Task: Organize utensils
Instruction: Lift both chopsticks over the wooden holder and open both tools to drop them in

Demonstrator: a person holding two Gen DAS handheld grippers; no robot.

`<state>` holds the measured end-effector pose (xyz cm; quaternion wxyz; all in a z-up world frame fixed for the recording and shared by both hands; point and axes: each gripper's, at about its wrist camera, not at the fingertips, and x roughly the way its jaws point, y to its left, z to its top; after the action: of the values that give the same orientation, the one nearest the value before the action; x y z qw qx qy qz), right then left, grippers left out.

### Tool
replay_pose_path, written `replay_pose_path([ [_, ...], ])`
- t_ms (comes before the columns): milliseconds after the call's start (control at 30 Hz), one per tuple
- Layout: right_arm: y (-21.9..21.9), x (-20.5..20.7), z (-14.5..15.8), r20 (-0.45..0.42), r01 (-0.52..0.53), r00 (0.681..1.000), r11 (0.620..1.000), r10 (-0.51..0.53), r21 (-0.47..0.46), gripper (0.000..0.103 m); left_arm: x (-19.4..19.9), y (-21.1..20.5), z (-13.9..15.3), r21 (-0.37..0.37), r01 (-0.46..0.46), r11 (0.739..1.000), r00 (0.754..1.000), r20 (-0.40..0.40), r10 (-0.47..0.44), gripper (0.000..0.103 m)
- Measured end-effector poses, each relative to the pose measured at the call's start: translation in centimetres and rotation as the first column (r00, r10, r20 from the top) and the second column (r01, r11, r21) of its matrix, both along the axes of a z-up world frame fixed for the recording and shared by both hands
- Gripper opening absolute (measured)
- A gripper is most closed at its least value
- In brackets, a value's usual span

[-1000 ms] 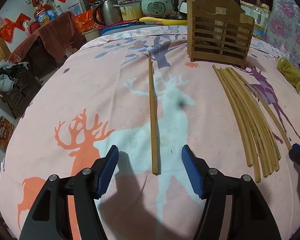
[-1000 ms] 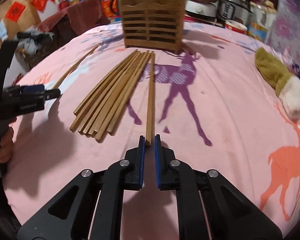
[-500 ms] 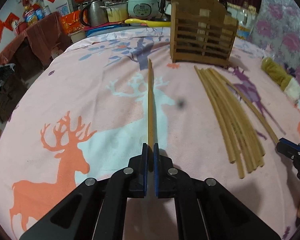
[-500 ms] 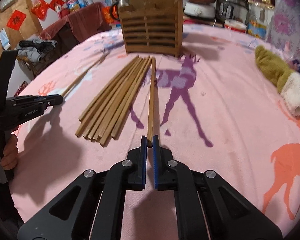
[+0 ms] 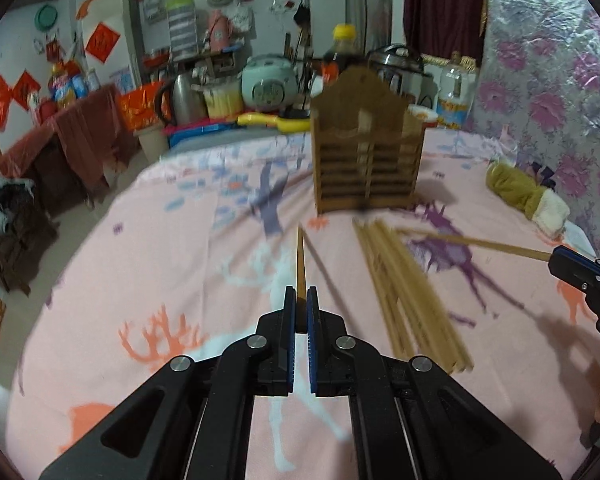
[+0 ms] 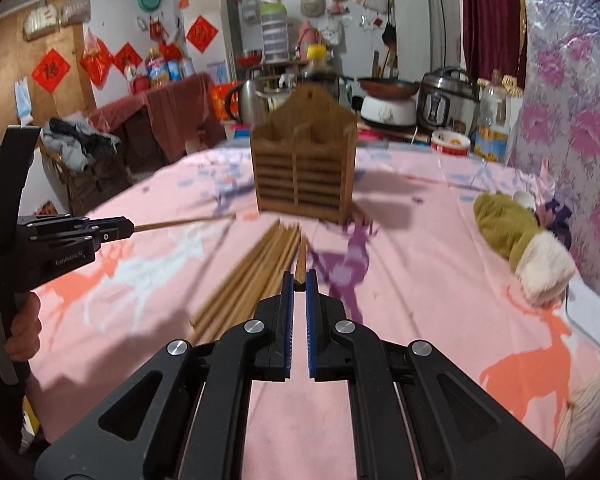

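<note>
The sorting has barely begun. The left claw [image 5: 298, 312] is clenched on the near end of one chopstick [image 5: 300, 256], lifted clear of the pink deer-print tabletop [image 5: 160, 248], and the right claw [image 6: 299, 280] is clenched on a second chopstick [image 6: 300, 258] in the same way. A bundle of loose chopsticks [image 5: 404, 280] lies flat on the cloth between the two claws, just in front of the wooden slatted holder [image 6: 304, 168]. That holder stands upright at the far side of the tabletop; its two top compartments look empty, though motion blur hides the depths. So, as I judge it, no chopstick has gone in yet: two are in hand, the pile is left
</note>
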<state>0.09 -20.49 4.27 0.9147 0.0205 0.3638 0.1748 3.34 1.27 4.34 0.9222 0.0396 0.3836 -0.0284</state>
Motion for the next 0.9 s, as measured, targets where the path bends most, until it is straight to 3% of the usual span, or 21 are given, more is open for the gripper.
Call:
replay_pose_path([
  [633, 0.7, 9.4, 6.9, 0.111, 0.034, 0.993, 0.999, -0.039, 0.041, 0.006, 9.7, -3.4, 12.1, 0.005, 0.02, 1.0, 0.993, 0.112, -0.021, 0.006],
  [800, 0.8, 11.4, 10.0, 0.171, 0.048, 0.983, 0.996, -0.06, 0.074, 0.006, 11.1, -4.3, 16.3, -0.032, 0.02, 0.999, 0.98, 0.198, -0.013, 0.006],
  [900, 0.6, 12.6, 12.8, 0.246, 0.069, 0.965, 0.991, -0.096, 0.115, 0.006, 11.7, -5.1, 18.7, -0.056, 0.017, 0.998, 0.955, 0.296, 0.001, 0.006],
])
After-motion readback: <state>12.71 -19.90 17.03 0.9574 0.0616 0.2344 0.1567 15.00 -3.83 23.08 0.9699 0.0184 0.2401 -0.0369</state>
